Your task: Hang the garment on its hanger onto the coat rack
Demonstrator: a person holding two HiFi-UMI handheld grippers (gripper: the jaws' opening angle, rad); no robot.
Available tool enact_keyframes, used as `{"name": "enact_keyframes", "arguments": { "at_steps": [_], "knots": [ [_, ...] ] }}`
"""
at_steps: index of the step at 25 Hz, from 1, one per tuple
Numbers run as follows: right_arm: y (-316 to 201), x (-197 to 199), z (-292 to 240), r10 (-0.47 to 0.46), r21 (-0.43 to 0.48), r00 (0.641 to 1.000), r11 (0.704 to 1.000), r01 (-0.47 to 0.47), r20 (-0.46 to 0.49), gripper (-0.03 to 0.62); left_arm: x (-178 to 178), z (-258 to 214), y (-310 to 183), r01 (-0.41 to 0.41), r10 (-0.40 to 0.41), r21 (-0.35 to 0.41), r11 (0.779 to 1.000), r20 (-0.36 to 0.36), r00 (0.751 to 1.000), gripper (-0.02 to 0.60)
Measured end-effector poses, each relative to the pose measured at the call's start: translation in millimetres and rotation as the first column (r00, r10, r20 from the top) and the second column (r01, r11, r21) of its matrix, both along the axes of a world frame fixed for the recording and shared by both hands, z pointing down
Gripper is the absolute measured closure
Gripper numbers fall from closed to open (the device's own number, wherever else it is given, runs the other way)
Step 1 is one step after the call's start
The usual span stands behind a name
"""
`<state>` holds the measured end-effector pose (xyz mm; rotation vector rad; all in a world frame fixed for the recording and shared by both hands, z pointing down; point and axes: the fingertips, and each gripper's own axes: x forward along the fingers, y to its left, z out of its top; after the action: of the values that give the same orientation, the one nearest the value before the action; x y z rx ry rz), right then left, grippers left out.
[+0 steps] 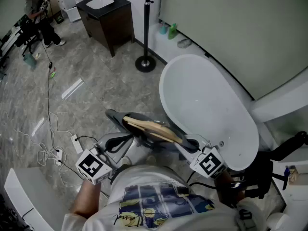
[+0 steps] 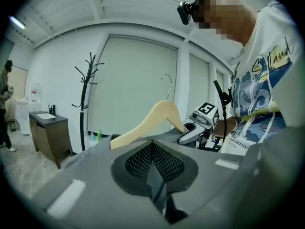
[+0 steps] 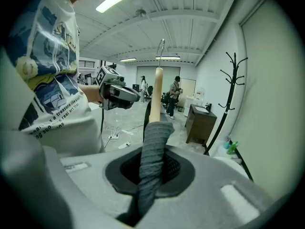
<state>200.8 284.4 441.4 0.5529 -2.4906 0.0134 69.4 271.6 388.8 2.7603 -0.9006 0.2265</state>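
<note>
Our left hand-held gripper point(image 1: 126, 139) and right hand-held gripper point(image 1: 188, 144) each clamp the garment point(image 1: 139, 117) on its hanger point(image 1: 151, 127); the rack point(image 1: 146, 28) stands well apart

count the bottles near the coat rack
2: a teal bottle and a green bottle, side by side on the white ledge beside the coat rack. More may be hidden.

The person's white T-shirt point(image 3: 50, 106) carries small printed lines. The right gripper view shows "a treasure like a" and "real art that". The larger cursive lettering on it cannot be read.
</note>
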Motion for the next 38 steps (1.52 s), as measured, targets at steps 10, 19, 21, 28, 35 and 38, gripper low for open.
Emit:
{"name": "enact_keyframes", "arguments": {
  "at_steps": [10,19,21,28,35,38],
  "knots": [
    [-6.9,7.5,-5.8,-0.025,-0.007,1.0,1.0,0.025,-0.001,0.579,10.4,0.8,-2.0,0.005,-0.005,-0.001,1.0,0.022,1.0,0.58],
    [-58.1,8.6,-6.2,-0.014,-0.046,1.0,0.999,0.015,0.028,0.579,8.7,3.6,-22.9,0.025,-0.025,-0.026,0.999,0.017,1.0,0.58],
    [-77.0,4.9,-7.5,-0.009,-0.042,0.999,0.999,0.01,0.03,0.578,3.0,6.0,-36.5,0.025,-0.025,-0.026,0.999,0.013,1.0,0.58],
    [-156.8,-28.9,-23.2,0.023,-0.023,0.999,0.999,-0.022,0.036,0.578,-35.8,15.1,-109.6,-0.011,0.011,-0.001,1.0,-0.032,0.999,0.58],
    [-253.9,-72.3,-51.2,0.057,-0.024,0.997,0.998,-0.056,0.047,0.579,-88.2,-5.0,-204.9,-0.068,0.07,0.061,0.996,-0.026,0.997,0.58],
    [-298.2,-88.7,-62.7,0.069,-0.005,0.996,0.998,-0.069,0.057,0.579,-113.1,-2.3,-232.4,-0.09,0.09,0.059,0.994,-0.011,0.996,0.579]
  ]
}}
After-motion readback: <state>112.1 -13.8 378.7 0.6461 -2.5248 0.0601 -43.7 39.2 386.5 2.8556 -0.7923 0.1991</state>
